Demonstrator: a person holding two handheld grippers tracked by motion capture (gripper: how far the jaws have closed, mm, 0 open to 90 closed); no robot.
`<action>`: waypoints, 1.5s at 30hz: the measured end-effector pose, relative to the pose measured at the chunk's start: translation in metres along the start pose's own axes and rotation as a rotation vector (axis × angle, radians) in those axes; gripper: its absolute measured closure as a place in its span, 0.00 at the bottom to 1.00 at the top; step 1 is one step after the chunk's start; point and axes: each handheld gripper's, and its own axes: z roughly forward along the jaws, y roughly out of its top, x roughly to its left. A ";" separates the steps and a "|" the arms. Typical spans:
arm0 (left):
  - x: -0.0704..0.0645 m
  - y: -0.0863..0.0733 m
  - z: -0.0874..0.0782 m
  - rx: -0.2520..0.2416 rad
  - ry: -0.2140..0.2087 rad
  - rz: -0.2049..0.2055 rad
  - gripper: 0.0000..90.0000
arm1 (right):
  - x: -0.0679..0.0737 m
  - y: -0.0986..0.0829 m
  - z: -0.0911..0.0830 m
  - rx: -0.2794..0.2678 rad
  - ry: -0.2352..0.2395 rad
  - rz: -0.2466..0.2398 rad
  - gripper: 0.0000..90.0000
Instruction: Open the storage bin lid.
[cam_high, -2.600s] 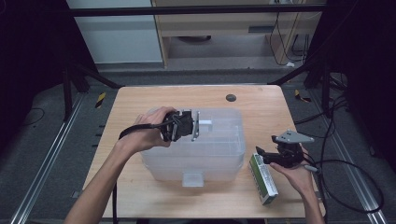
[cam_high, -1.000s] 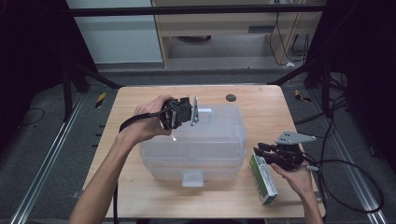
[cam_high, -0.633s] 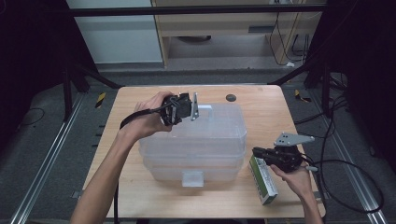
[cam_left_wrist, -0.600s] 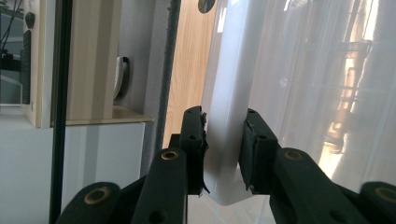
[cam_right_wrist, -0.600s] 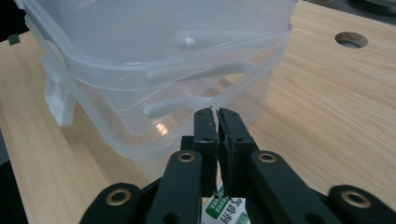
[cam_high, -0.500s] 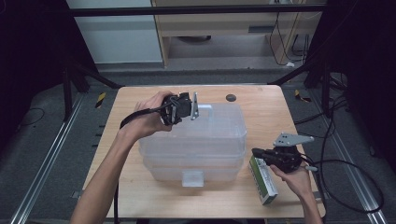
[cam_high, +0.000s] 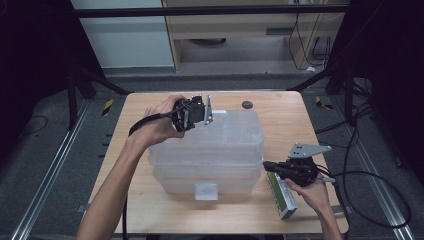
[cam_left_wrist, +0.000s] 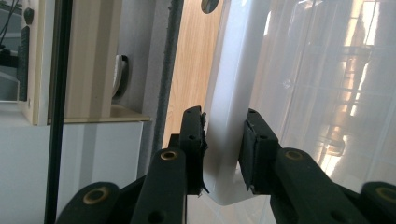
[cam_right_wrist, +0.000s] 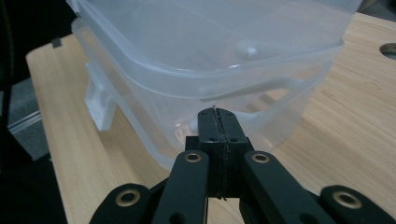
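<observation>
Nearest the person, at the table's front right, one green and white carton (cam_high: 281, 195) lies flat on the wooden table (cam_high: 290, 120); printing runs along its side, but it is too small to read. Just above the carton, the right gripper (cam_high: 268, 165) is held low beside the right wall of the one clear plastic box (cam_high: 210, 172), its jaws pressed together with nothing between them, their tips pointing at the box just under the lid's edge. The box carries no label that can be made out; a single latch tab (cam_high: 206, 190) shows on its front side. The one translucent lid (cam_high: 220, 137) sits tilted over the box, its far left corner raised. That corner is pinched by the left gripper (cam_high: 204, 111); in the left gripper view the two black pads clamp the lid's white rim (cam_left_wrist: 229, 116) from both sides. Farther back, a single small dark round object (cam_high: 246, 104) lies near the table's far edge, well apart from the box.
</observation>
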 end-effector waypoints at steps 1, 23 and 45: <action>0.000 0.000 0.000 -0.001 -0.001 0.000 0.80 | 0.000 0.000 0.000 -0.002 0.001 0.001 1.00; 0.003 -0.006 -0.002 -0.034 -0.027 -0.051 0.70 | 0.005 0.004 0.002 -0.012 0.012 -0.011 1.00; 0.001 -0.045 -0.031 -0.142 -0.025 -0.240 0.61 | 0.004 0.005 0.001 -0.024 0.014 -0.006 1.00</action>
